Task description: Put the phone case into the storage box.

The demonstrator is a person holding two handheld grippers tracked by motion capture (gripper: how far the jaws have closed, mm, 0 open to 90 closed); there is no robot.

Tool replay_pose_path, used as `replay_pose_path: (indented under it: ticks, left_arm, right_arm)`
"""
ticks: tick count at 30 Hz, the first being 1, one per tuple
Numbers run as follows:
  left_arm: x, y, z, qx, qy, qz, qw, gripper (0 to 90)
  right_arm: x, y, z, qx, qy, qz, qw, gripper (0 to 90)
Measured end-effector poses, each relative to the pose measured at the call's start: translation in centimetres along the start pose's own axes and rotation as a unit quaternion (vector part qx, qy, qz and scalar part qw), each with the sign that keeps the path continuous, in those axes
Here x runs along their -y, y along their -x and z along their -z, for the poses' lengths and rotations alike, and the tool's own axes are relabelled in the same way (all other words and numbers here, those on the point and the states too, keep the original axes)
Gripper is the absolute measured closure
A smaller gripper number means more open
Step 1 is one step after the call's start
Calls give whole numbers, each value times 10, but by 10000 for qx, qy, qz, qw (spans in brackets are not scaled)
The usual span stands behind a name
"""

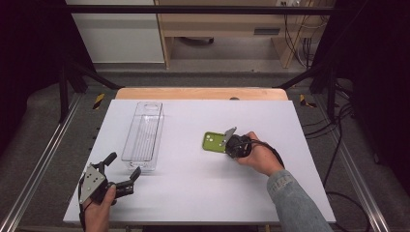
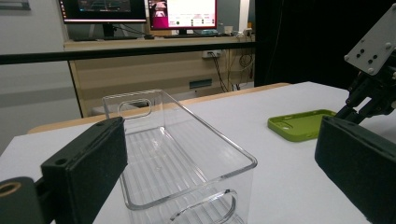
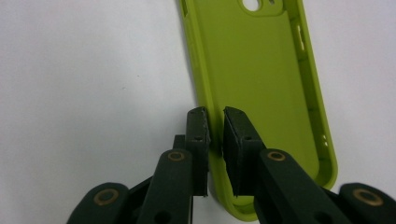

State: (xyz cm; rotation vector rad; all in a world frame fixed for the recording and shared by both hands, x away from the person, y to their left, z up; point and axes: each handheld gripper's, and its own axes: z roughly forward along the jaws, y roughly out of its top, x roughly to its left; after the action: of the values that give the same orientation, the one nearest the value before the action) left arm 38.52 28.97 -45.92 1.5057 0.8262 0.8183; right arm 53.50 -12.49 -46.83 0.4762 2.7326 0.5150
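A lime-green phone case [image 1: 212, 141] lies hollow side up on the white table, right of centre. My right gripper [image 1: 228, 145] is at its near end, shut on the case's left rim [image 3: 212, 140], one jaw inside the case and one outside. The case [image 3: 261, 84] stretches away from the jaws. My left gripper [image 1: 124, 165] is near the front left edge, open and holding nothing. In the left gripper view its jaws [image 2: 224, 158] frame the clear bin, with the case [image 2: 301, 123] and the right gripper [image 2: 369, 98] farther right.
A long clear plastic bin [image 1: 158, 135] with handle slots stands empty left of centre, its near end [image 2: 224, 140] just ahead of my left gripper. The white tabletop [image 1: 193, 193] is bare around both. A wooden desk with monitors [image 2: 182, 14] stands beyond the table.
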Motion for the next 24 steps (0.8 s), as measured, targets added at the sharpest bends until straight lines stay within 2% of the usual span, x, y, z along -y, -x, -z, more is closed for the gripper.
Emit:
replay_pose_path:
  ticks: [4,11,24]
  left_arm:
    - [0,0,0,-8,-3,2,10000,19]
    - [0,0,0,-9,-6,12,10000,19]
    - [0,-1,1,-18,-13,17,10000,19]
  right_arm:
    - [-4,1,-1,-34,-65,163,9998,815]
    - [-5,1,-3,-51,-49,189,9998,814]
    - [-8,-6,-1,7,-149,590,9981,875]
